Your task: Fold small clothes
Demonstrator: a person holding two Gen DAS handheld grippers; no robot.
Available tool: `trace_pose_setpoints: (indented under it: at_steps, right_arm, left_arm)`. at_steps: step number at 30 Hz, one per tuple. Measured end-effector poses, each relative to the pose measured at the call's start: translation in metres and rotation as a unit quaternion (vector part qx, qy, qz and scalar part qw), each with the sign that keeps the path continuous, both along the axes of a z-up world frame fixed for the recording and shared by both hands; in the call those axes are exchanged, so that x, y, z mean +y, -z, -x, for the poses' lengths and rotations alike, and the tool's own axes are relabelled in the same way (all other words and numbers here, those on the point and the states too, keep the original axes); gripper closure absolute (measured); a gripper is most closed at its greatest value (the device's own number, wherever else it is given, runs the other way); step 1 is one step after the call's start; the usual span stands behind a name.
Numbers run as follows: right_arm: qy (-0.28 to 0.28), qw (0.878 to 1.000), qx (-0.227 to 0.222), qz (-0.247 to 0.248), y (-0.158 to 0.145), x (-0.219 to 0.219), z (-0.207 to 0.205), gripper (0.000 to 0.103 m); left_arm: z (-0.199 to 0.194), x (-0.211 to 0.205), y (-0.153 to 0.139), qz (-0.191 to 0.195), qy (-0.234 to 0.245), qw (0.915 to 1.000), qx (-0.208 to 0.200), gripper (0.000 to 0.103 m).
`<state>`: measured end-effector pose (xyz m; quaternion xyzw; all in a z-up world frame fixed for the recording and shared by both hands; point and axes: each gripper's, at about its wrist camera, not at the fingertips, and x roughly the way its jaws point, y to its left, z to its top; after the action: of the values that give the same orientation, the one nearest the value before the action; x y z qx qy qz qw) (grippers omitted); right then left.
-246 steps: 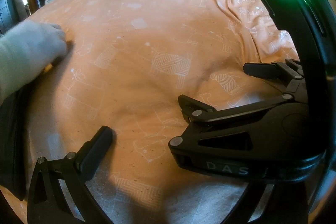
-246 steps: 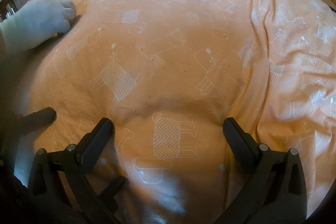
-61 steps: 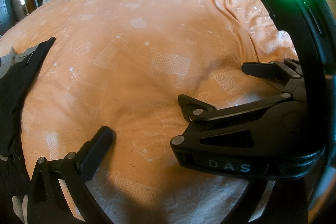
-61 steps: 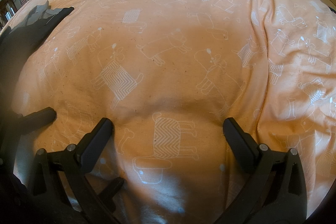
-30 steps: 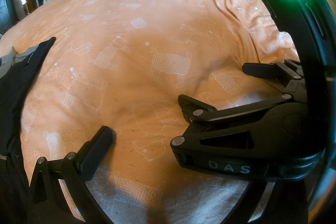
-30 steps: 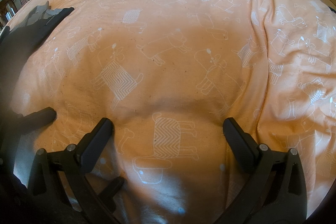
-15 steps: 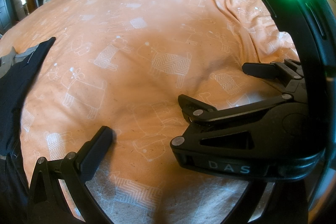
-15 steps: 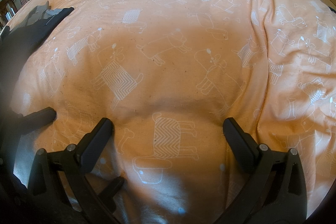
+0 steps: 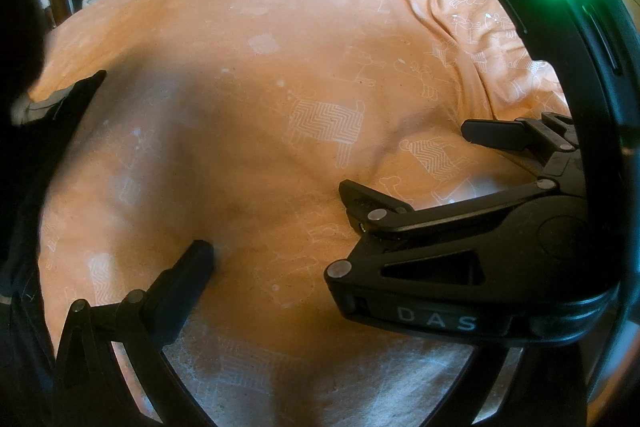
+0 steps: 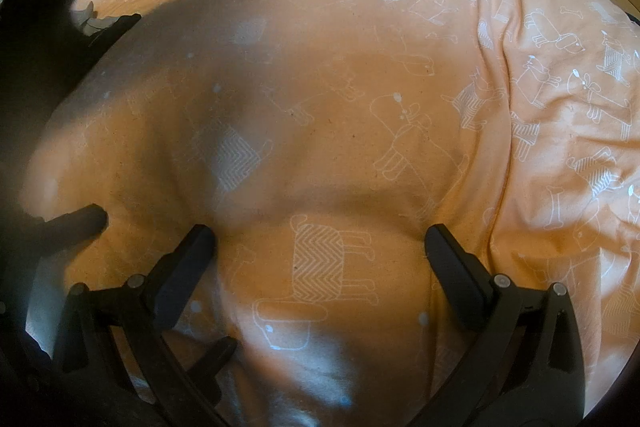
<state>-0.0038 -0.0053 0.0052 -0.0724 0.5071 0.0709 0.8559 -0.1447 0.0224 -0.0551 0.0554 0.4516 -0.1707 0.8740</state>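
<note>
Orange bedcover with white animal outlines (image 10: 360, 115) lay beneath both tools. Nearest, the right gripper (image 10: 320, 251) and left gripper (image 10: 96, 223) rested spread and empty; farther left lay a dark garment with a pale trim (image 9: 52, 107).

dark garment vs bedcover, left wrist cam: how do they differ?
Colour: the dark garment is near-black with a pale trim, while the bedcover is orange with white animal outlines. Extent: the garment shows only at the left edge, while the bedcover fills most of the view. Both are cloth, and neither is gripped.
</note>
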Motion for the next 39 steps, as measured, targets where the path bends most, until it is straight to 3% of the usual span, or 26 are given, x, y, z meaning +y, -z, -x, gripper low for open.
trace_pose_setpoints:
  at_steps: [39]
  right_arm:
    - [-0.008,1.000,0.002,-0.001,0.0010,0.0026,-0.0030,0.000]
  left_arm:
    - [0.0012,-0.0025,0.0001,-0.006,-0.003,1.0000,-0.004,0.000]
